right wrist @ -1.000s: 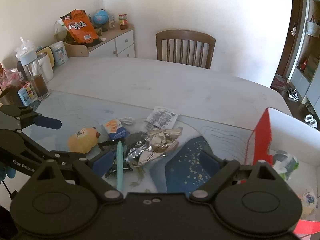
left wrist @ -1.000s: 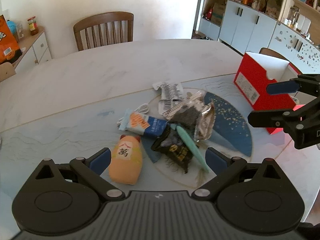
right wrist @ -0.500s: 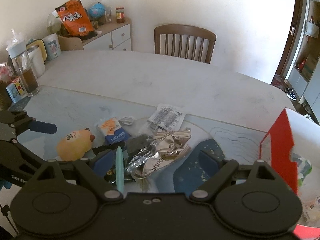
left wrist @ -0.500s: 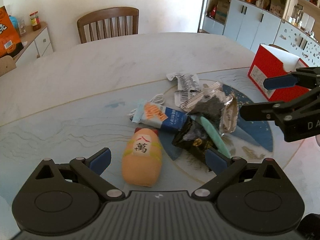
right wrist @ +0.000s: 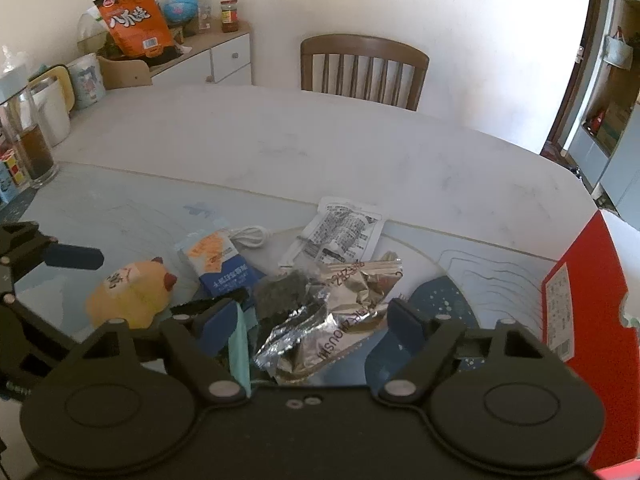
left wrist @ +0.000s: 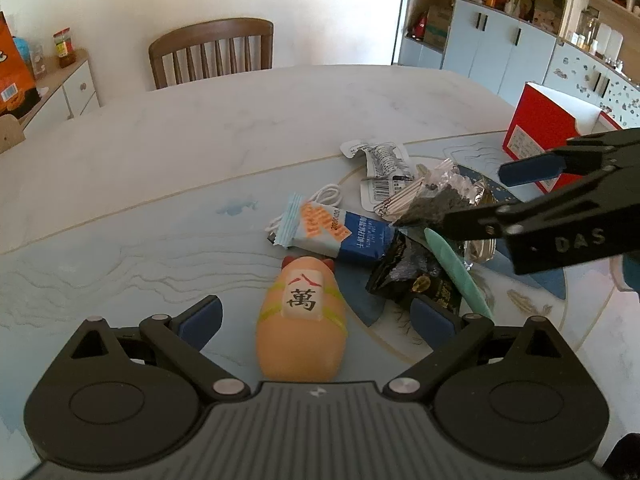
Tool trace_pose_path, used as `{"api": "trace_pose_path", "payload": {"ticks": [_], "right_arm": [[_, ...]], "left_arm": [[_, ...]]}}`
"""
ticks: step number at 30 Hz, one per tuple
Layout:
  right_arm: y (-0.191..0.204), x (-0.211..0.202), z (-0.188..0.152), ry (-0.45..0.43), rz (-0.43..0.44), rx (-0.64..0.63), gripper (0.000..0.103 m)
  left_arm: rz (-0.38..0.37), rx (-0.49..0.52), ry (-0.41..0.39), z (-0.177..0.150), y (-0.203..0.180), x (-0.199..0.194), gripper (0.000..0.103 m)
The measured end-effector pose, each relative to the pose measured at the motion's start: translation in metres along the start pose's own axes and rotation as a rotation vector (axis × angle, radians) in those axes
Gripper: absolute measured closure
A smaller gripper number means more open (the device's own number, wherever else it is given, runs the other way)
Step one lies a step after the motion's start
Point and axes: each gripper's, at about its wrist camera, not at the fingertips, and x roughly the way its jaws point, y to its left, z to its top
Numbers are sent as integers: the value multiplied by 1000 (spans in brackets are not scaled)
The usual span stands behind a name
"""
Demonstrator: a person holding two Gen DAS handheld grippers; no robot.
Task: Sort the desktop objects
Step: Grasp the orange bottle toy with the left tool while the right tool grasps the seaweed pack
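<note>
Left wrist view, from left to right: the left tool (left wrist: 316,318), jaws wide apart, hangs over an orange plush toy (left wrist: 302,320) lying between them untouched on the surface (left wrist: 200,128), beside a blue-and-orange snack packet (left wrist: 340,232), a black wrapper (left wrist: 412,280) and a teal pen (left wrist: 456,272). Right wrist view: the right tool (right wrist: 308,322), jaws apart and just been closing, brackets a crumpled silver foil wrapper (right wrist: 336,320) without pressing it, the white printed pouch (right wrist: 344,232) behind, a red box (right wrist: 588,300) at far right
</note>
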Motion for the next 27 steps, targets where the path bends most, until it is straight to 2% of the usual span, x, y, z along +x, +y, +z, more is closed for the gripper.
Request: {"api": "trace_pose_path", "payload": {"ticks": [14,19,22,27], "right_arm": [[4,12,0,11,-26,-2,34],[3,12,1,7,-41,3,44],[5,12,1,5,-43,-7,50],[10,13,-2,8,-43,-34,59]], "left_arm": [[0,0,-9,-5,3,8,5],[7,-1,-14,-4,2,6,17],[10,3,-12,-5,1,6,33],[28,7,-5,-6,-1,6,42]]}}
